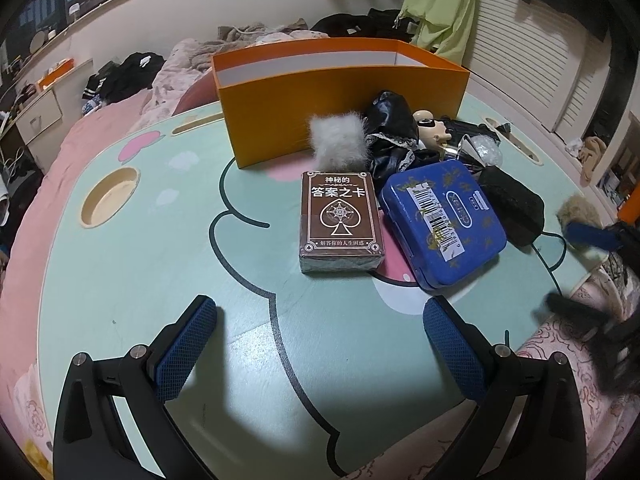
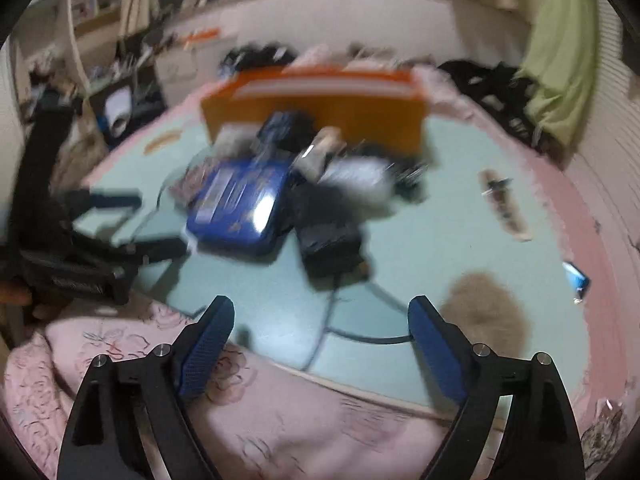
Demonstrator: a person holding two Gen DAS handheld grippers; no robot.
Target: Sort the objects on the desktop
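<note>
Table (image 1: 120, 280): spread beneath both grippers. Orange box (image 1: 340, 120): stood farthest ahead of the left gripper (image 1: 320, 344), whose jaws are spread wide, nothing held. Blue tin (image 1: 440, 224): laid ahead to its right, touching the brown card deck (image 1: 340, 220). Grey pompom (image 1: 338, 142): set against the box. Right gripper (image 2: 320, 336): spread wide, nothing held, tan pompom (image 2: 484, 312) just right of it.

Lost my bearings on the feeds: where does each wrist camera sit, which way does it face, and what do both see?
Left wrist: low over the table, facing the orange box, card box and blue tin; left gripper open, right gripper blurred at the edge.
Right wrist: at the near table edge above the pink bedding, heavily blurred, same direction; right gripper open, left gripper at left.
Shared: orange box, blue tin, table.
</note>
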